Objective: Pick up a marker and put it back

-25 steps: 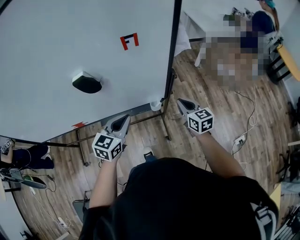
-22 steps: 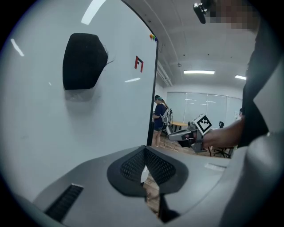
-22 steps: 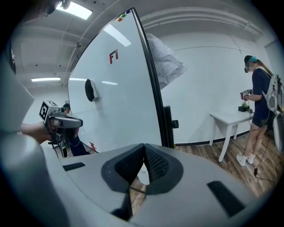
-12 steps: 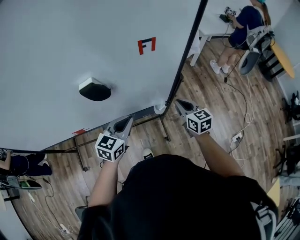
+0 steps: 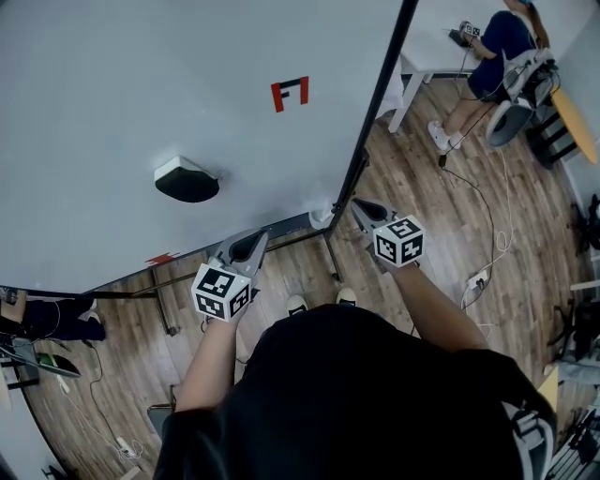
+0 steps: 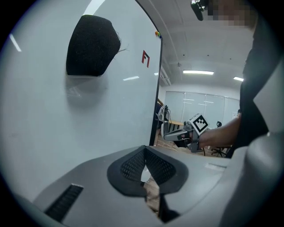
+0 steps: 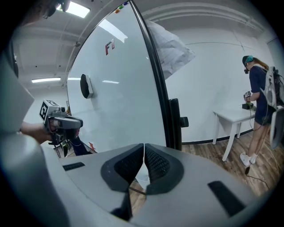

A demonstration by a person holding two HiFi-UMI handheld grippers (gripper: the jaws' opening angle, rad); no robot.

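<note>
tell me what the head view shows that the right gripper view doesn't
Only the head view: the wearer's black shirt, their shoes, and the patterned cube on the right hand-held gripper.

Only the right gripper view: that gripper's jaws close up, shut together with nothing between them, and the ceiling lights.

Both: the whiteboard, its black eraser, the red mark, the left hand-held gripper, and a person at a white table.
</note>
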